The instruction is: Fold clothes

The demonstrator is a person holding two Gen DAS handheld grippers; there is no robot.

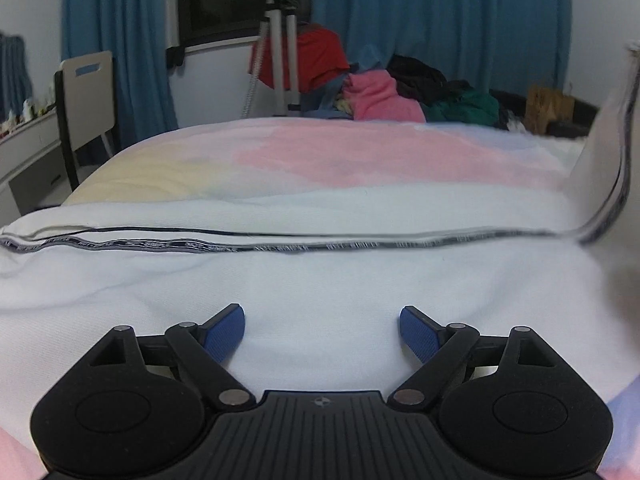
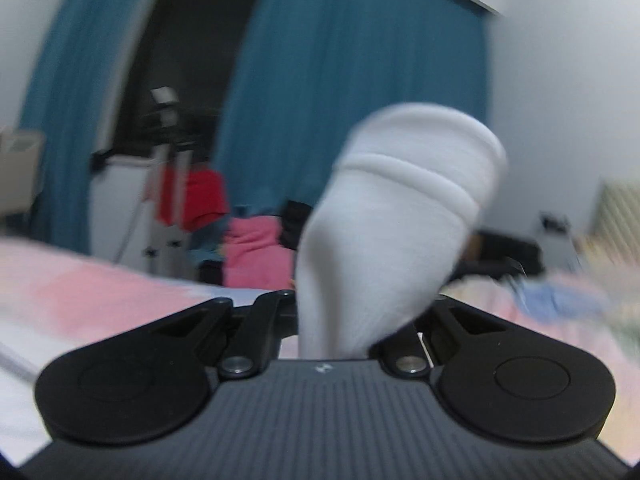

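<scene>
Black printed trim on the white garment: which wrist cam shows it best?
Left wrist view. The black printed trim runs nearly the full width of the white garment, ahead of the open left gripper. In the right wrist view, only a blurred cuff of the garment, bunched in the right gripper, shows; no trim is visible.

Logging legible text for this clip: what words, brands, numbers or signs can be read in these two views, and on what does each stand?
None can be read for certain.
Dark trim band along the white garment: repeated pale lettering, too small and blurred to read.
Left gripper body: a small round emblem, no letters.
Right gripper body: a small pale mark, blurred.
Right view elsewhere: motion blur, no text visible.
</scene>
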